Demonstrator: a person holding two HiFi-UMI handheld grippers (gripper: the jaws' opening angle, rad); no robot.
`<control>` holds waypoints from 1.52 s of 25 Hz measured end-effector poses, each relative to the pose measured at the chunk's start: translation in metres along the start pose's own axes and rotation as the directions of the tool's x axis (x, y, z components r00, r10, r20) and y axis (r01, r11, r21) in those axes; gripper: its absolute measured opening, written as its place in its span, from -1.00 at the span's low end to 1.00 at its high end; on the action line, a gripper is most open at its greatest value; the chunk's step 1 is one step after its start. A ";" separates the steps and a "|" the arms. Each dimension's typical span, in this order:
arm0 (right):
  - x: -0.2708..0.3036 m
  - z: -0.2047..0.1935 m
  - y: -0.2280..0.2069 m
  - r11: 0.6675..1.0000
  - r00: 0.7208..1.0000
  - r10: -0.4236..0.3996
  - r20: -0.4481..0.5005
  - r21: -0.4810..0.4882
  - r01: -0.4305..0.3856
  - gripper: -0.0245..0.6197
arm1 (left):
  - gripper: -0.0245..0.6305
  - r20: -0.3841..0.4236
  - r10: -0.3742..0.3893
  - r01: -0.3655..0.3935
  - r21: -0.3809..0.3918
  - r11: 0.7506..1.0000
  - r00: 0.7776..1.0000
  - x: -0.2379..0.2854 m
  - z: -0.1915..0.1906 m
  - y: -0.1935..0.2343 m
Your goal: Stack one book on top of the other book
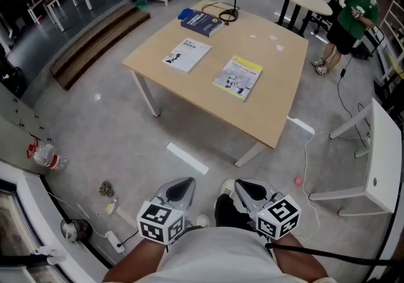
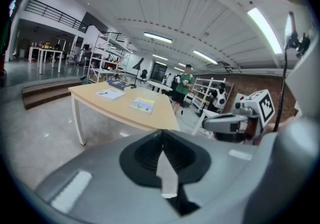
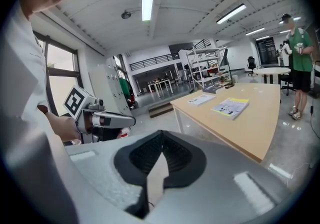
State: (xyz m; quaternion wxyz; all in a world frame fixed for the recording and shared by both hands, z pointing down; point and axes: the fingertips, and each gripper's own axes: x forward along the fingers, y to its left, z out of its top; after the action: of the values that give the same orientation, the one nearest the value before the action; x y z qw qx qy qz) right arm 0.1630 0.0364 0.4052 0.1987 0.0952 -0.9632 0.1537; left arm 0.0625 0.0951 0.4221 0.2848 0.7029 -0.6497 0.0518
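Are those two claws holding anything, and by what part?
Nothing is held. The left gripper and right gripper are shut and empty; the white book and yellow book lie on the table.

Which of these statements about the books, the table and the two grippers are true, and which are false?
1. The white book and the yellow-topped book lie apart on the table. True.
2. The dark blue book lies on top of the white book. False: it lies by itself near the table's far edge.
3. The left gripper and the right gripper are both shut and empty. True.
4. The right gripper holds the yellow-topped book. False: both grippers are over the floor, short of the table.
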 end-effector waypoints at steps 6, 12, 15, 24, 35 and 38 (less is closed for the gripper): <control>0.034 0.031 -0.050 0.999 0.999 0.039 0.011 -0.004 -0.039 -0.92 | -0.91 -0.003 0.028 -0.028 0.017 0.999 1.000 0.045 0.036 0.020; 0.044 0.068 -0.116 0.999 0.999 0.035 0.027 -0.008 -0.034 -0.92 | -0.91 -0.003 0.014 -0.014 0.067 0.998 1.000 0.110 0.090 0.023; 0.044 0.077 -0.146 1.000 0.999 0.021 0.024 0.001 -0.021 -0.92 | -0.91 -0.005 0.001 0.000 0.078 0.997 1.000 0.141 0.109 0.019; 0.055 0.084 -0.205 0.998 0.999 0.009 0.033 0.057 -0.011 -0.92 | -0.91 -0.061 0.006 0.002 0.123 0.992 0.998 0.199 0.133 0.024; 0.106 0.079 -0.247 0.985 0.998 -0.057 0.003 0.165 0.056 -0.92 | -0.91 -0.178 -0.005 0.038 0.178 0.983 0.984 0.251 0.146 0.072; 0.125 0.076 -0.266 0.968 0.992 -0.124 -0.011 0.218 0.123 -0.92 | -0.91 -0.231 -0.030 0.081 0.215 0.973 0.973 0.272 0.152 0.095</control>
State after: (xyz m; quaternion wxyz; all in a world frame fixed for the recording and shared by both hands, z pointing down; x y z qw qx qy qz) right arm 0.0879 -0.2525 0.4587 0.1951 0.1766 -0.9330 0.2457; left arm -0.0309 -0.2163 0.4476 0.2775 0.7380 -0.5831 0.1959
